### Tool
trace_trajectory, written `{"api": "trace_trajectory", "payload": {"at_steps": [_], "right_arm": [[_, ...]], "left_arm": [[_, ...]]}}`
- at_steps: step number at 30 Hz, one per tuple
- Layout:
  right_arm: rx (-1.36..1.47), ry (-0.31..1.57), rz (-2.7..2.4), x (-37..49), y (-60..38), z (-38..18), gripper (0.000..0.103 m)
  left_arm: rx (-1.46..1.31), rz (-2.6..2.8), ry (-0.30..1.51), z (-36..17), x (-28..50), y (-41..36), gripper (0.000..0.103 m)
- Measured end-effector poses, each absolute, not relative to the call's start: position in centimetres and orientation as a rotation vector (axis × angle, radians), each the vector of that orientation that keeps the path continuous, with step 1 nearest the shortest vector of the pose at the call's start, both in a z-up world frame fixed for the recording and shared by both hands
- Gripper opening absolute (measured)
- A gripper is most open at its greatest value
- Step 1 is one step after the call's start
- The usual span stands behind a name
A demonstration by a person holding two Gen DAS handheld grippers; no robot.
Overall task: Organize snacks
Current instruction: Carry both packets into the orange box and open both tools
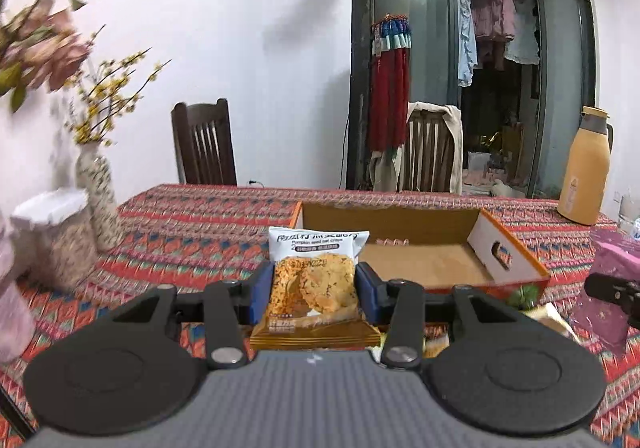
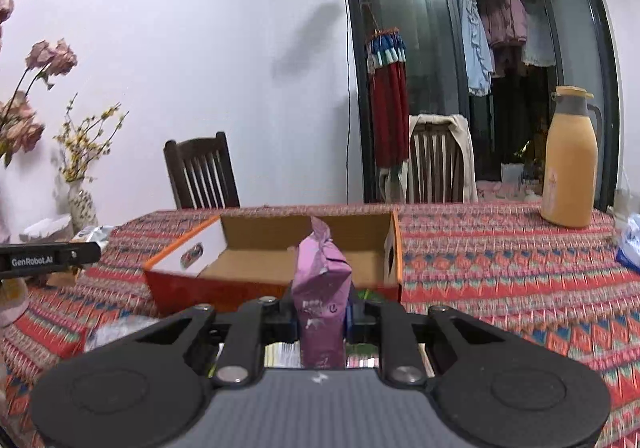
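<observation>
Orange and white, the oat crisp packet (image 1: 314, 280) sits squarely between the blue pads of your left gripper (image 1: 315, 290), which is clamped on its two side edges. It stands upright, long axis vertical, printed face toward the camera, white top edge rising above the fingers and orange bottom edge hanging below them, lifted off the table. Your right gripper (image 2: 321, 322) is closed on a purple snack pack (image 2: 321, 296), gripping its lower half from both sides. That pack also stands upright, long axis vertical, with its crimped top leaning slightly left against the view of the box behind.

An open cardboard box (image 2: 276, 276) with orange rims lies just beyond both grippers; in the right wrist view it is straight ahead, in the left wrist view slightly to the right. You cannot tell whether either packet is over the box yet.

Beneath everything is a table covered in a red patterned cloth (image 2: 500, 268). A tan thermos jug (image 2: 570, 160) stands at the far right. At the far left is a speckled vase (image 1: 98, 200) with yellow sprigs, and beside it a clear container (image 1: 52, 236) with a white lid. Two dark wooden chairs stand behind the table, against a white wall and a dark glass door with clothes hanging behind it
</observation>
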State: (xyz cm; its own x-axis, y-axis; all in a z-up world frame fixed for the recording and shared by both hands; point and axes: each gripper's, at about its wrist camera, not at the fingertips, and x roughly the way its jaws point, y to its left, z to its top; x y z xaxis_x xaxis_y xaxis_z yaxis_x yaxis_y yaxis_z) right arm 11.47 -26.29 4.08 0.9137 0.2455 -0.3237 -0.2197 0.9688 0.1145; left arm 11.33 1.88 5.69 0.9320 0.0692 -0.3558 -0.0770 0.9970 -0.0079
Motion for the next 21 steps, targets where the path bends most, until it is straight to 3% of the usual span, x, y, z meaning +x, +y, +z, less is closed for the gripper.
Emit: {"api": "trace_trajectory", "payload": {"at_steps": [11,21], "right_arm": [[0.083,0.330,0.227,22.3,-24.5,5.9,0.019],[0.095,0.422,0.219,28.5,-23.6,2.8,0.019]], "left_arm": [[-0.032,0.078,0.388,6.8,20.7,0.4,0.046],[-0.072,0.127,0.417,4.7,25.7,1.0,0.046]]}}
